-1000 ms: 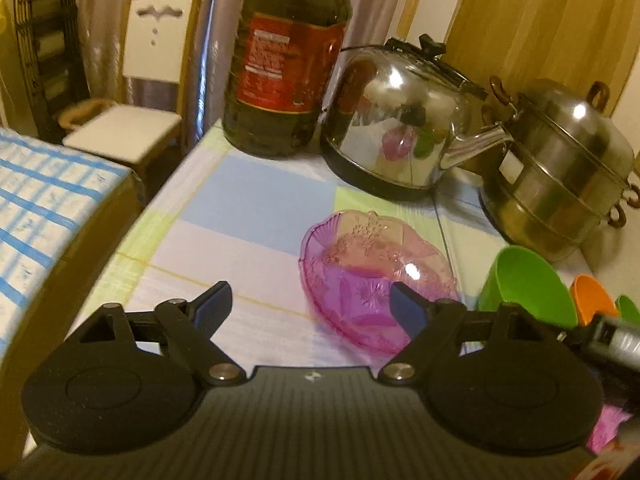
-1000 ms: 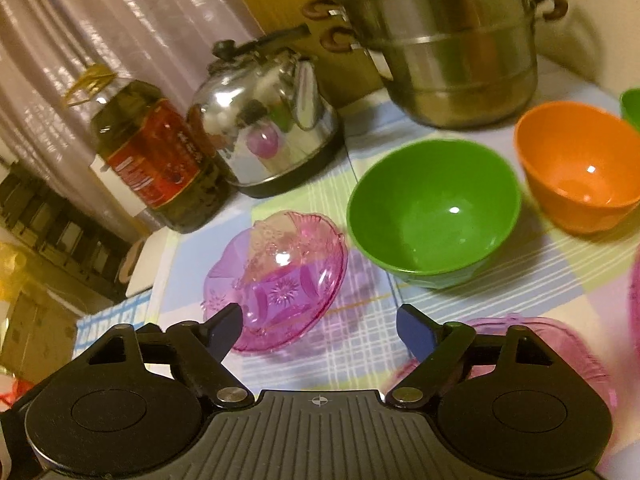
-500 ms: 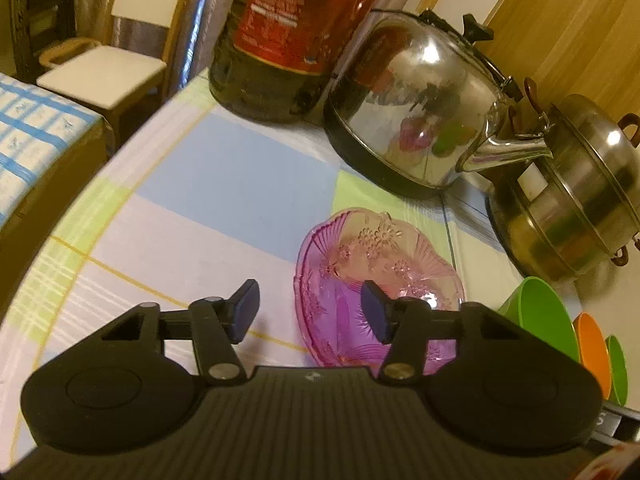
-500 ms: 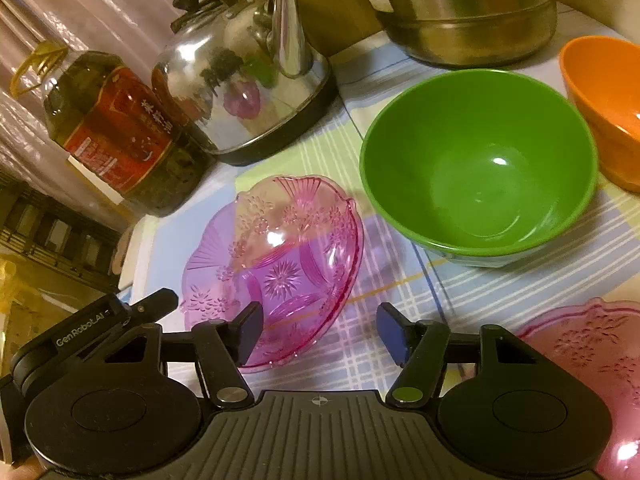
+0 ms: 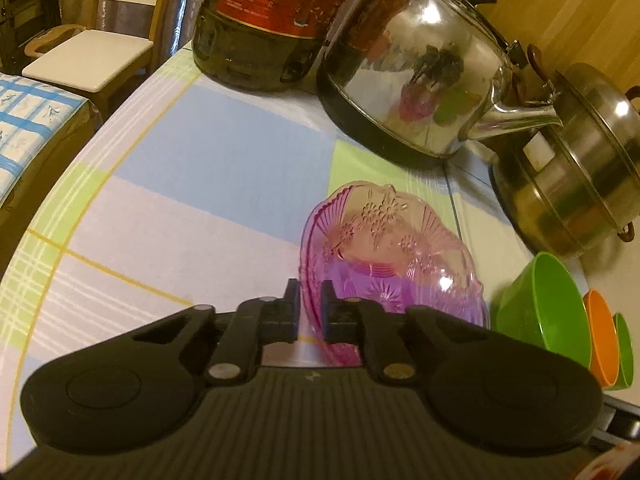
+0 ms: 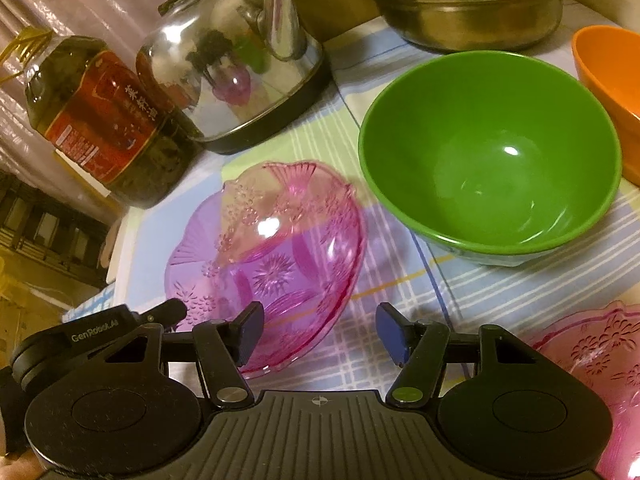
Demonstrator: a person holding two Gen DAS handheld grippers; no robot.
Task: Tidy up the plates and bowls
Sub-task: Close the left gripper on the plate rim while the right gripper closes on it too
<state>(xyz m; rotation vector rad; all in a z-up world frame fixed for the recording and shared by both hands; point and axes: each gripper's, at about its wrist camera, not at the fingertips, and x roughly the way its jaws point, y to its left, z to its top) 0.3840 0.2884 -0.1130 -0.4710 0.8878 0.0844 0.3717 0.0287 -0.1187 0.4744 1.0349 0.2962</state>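
Observation:
A clear pink glass bowl [image 5: 392, 256] with a flower pattern sits on the checked tablecloth [image 5: 192, 184] and looks tipped toward its far side. My left gripper [image 5: 310, 296] is shut on its near left rim, one pad inside and one outside. In the right wrist view the same pink bowl [image 6: 272, 264] lies just ahead of my right gripper [image 6: 320, 320], which is open; its left finger hangs over the bowl's near edge without pressing it. A large green bowl [image 6: 492, 152], an orange bowl [image 6: 608, 80] and a second pink dish [image 6: 592, 360] stand to the right.
A steel kettle [image 5: 420, 68], a dark oil bottle [image 5: 272, 20] and a steel steamer pot [image 5: 580, 160] line the back of the table. The green bowl [image 5: 540, 304], orange bowl [image 5: 600, 336] and a smaller green bowl [image 5: 624, 348] crowd the right. A chair [image 5: 88, 52] stands beyond the table's left edge.
My left gripper has come down and forward and closed on the pink bowl's rim. My right gripper has dropped closer to the bowl and its jaws have narrowed a little.

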